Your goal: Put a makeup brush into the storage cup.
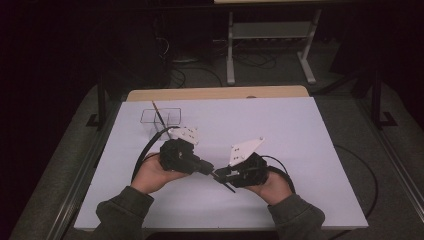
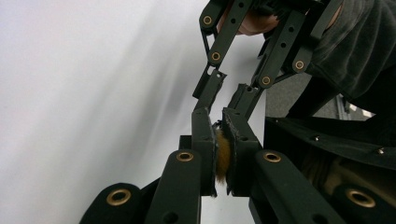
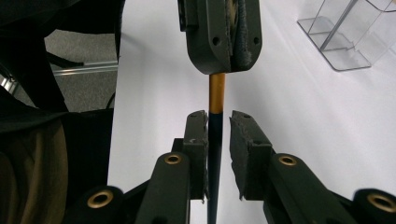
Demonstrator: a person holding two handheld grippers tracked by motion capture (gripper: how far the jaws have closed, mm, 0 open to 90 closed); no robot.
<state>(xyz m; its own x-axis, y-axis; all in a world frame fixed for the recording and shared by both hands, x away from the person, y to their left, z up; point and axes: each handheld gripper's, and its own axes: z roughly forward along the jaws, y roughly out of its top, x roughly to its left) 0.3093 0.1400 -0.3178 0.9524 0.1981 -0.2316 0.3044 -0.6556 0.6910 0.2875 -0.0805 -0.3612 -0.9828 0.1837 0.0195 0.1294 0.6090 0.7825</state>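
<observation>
White tabletop lay under dim light, a clear plastic holder at its far left with one brush standing in it. Nearer, the left gripper had its jaws clamped on a paintbrush's bristles. The right gripper met it, jaws parted around the paintbrush's handle.

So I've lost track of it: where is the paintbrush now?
The paintbrush is near the table's front middle, bristle end clamped in the left gripper, its dark handle running between the right gripper's open jaws.
</observation>
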